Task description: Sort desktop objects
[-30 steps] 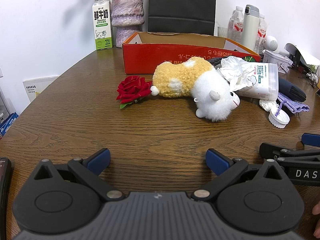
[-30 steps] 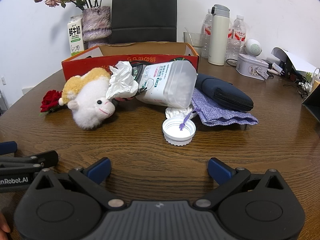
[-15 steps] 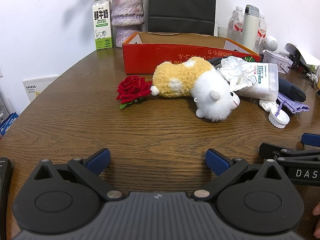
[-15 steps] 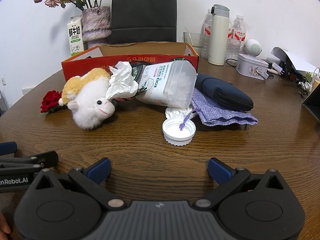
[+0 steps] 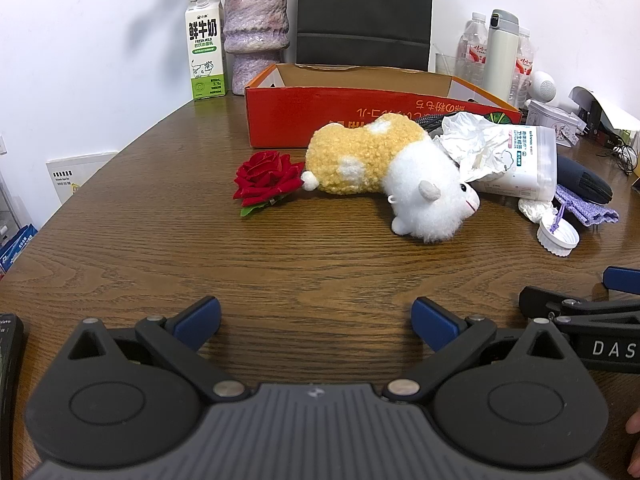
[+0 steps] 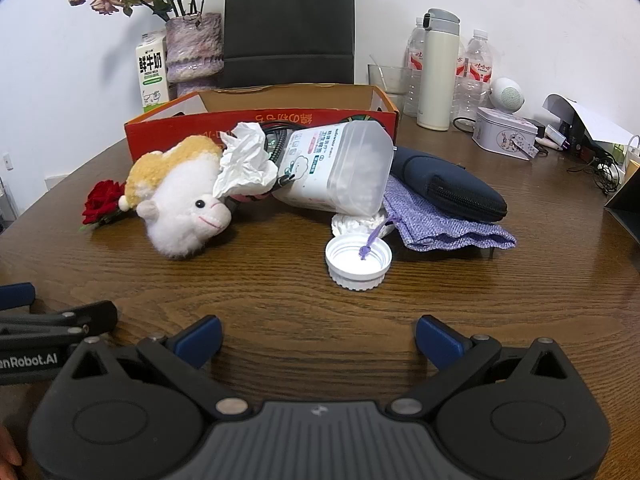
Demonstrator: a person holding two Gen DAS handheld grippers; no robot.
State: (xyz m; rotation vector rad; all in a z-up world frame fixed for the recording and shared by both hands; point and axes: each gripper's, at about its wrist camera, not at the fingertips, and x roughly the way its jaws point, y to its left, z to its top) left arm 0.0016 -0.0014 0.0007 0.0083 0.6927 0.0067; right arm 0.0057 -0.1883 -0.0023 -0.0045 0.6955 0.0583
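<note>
A yellow and white plush sheep lies on its side mid-table, a red rose at its tail. Beside its head a clear plastic jar lies tipped over with crumpled tissue at one end. A white lid, a purple pouch and a dark blue case lie to the right. An open red cardboard box stands behind. My left gripper and right gripper rest open near the front edge, nothing between their fingers.
At the back stand a milk carton, a vase of dried flowers, a black paper bag, a thermos, water bottles, a glass and a tin. Cables and papers crowd the far right. A hand's fingertip shows at the lower edge.
</note>
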